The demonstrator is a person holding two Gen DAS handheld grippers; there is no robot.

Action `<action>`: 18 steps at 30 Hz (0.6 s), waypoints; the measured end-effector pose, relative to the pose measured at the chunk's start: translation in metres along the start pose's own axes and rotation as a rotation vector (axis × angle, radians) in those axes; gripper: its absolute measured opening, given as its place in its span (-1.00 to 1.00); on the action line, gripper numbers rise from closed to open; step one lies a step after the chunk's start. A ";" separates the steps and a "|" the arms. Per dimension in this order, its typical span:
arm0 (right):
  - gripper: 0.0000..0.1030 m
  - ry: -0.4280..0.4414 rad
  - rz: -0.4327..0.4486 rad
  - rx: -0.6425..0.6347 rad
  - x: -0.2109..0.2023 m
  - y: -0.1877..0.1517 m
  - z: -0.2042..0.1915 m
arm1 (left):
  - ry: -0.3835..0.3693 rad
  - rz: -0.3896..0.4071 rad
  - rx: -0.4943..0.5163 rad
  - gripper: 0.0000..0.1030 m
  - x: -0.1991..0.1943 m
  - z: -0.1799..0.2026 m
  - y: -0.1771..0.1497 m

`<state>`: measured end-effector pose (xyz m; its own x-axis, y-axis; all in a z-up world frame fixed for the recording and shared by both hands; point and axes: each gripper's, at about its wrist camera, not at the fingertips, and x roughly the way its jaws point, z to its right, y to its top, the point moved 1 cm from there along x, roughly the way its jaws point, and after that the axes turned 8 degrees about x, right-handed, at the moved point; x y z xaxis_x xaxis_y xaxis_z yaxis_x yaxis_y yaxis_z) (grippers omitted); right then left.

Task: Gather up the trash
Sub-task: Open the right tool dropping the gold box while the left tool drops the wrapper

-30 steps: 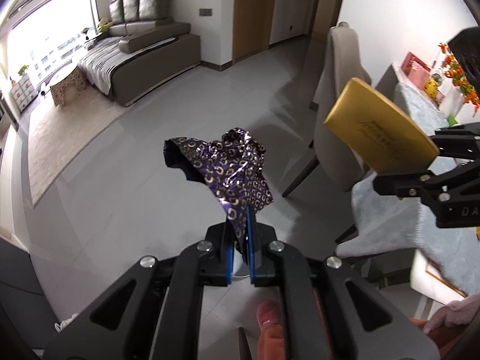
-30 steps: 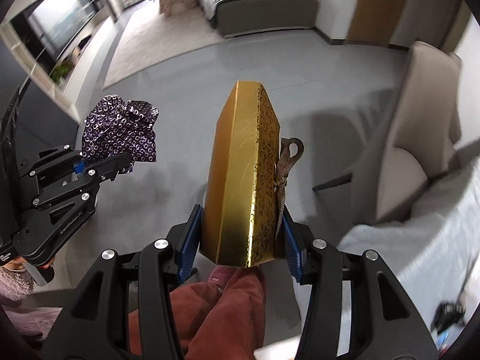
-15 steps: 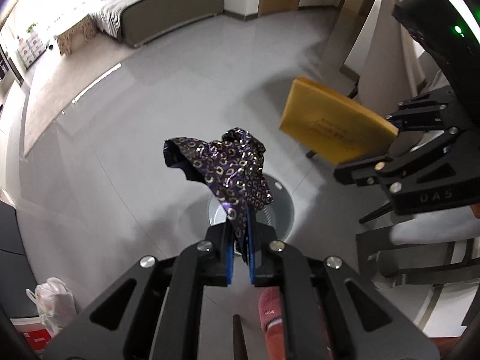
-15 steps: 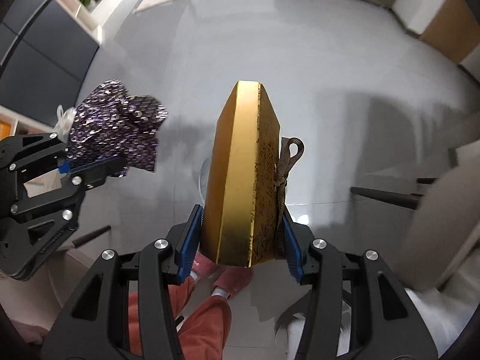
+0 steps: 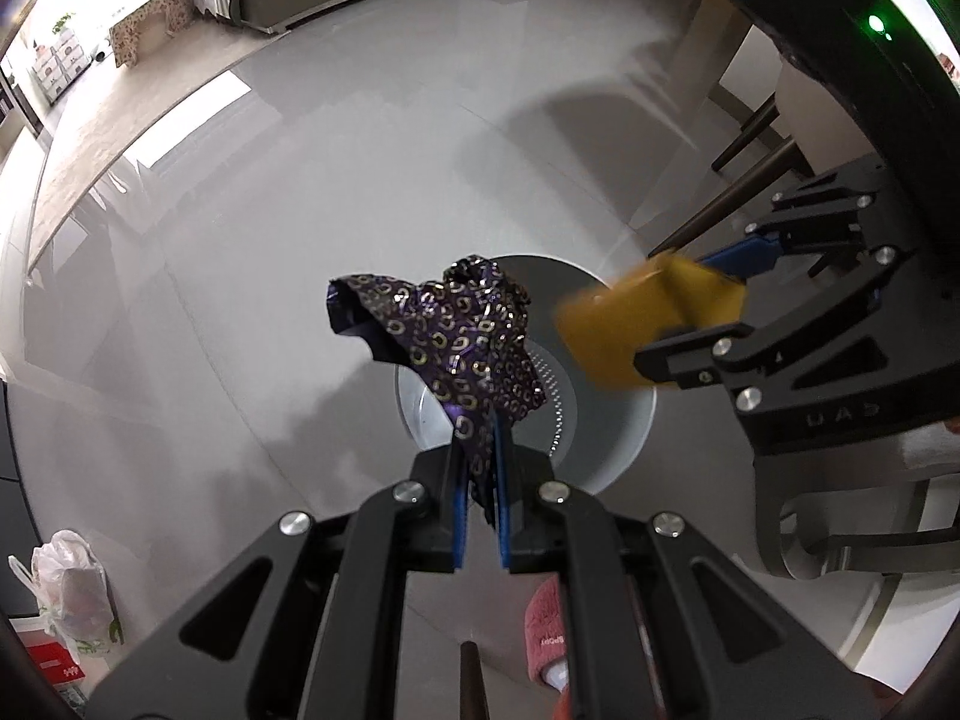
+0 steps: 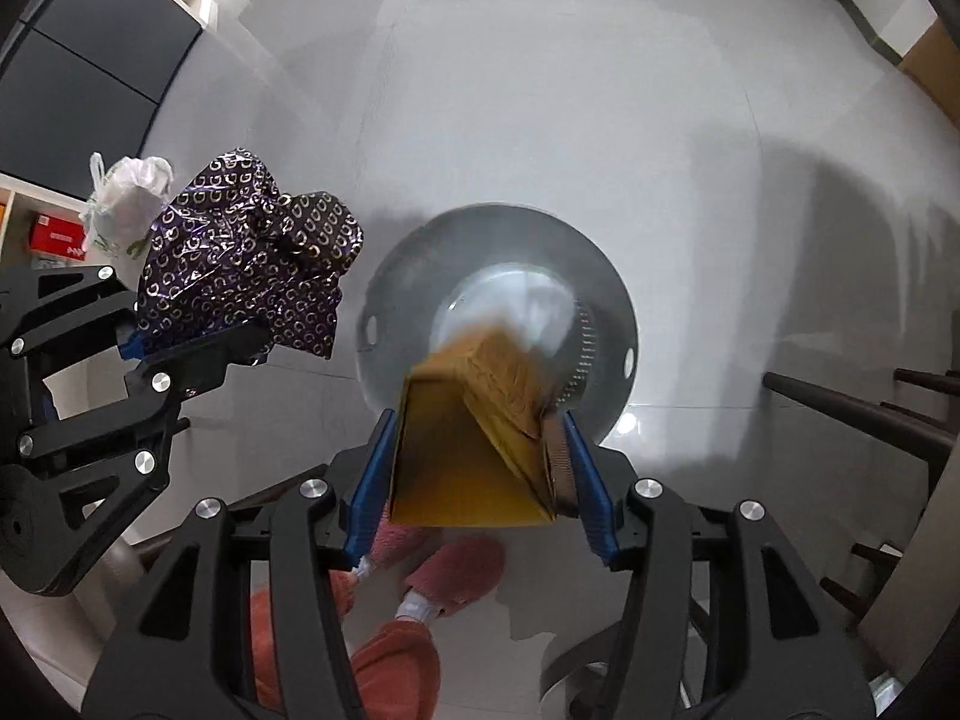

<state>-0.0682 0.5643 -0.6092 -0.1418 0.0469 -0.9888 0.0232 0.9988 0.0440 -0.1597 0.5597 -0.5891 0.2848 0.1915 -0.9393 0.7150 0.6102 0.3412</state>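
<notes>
Both grippers have swung down from the room to hang over the round grey metal bin (image 6: 498,324) standing on the pale tiled floor (image 5: 300,210). The right gripper (image 6: 480,468), which clamped the flat gold cardboard box (image 6: 474,450) upright a moment ago, now has its jaws parted, and the box tips forward, blurred, apparently dropping toward the bin mouth. The left gripper (image 5: 480,510) remains pinched on the crumpled purple foil wrapper (image 5: 456,330), held above the rim; its release looks next.
</notes>
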 end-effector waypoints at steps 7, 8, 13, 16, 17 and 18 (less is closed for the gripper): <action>0.11 -0.004 0.009 -0.002 -0.016 0.005 0.015 | -0.012 0.008 0.020 -0.84 0.012 0.006 0.016; 0.13 -0.004 0.012 0.001 -0.020 0.004 0.014 | -0.013 0.010 0.025 -0.84 0.015 0.006 0.019; 0.14 -0.017 0.026 0.006 -0.022 0.004 0.037 | -0.022 0.009 0.038 -0.76 0.023 0.013 0.028; 0.14 -0.022 0.029 0.014 -0.026 0.003 0.045 | -0.028 -0.005 0.038 -0.50 0.026 0.017 0.031; 0.14 -0.023 0.031 0.015 -0.027 0.003 0.047 | -0.029 -0.004 0.040 -0.34 0.025 0.018 0.031; 0.14 -0.023 0.033 0.017 -0.028 0.003 0.049 | -0.025 0.004 0.041 0.08 0.022 0.018 0.032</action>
<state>-0.0157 0.5648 -0.5880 -0.1179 0.0789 -0.9899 0.0439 0.9963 0.0742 -0.1196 0.5697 -0.5979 0.3032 0.1748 -0.9368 0.7391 0.5774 0.3469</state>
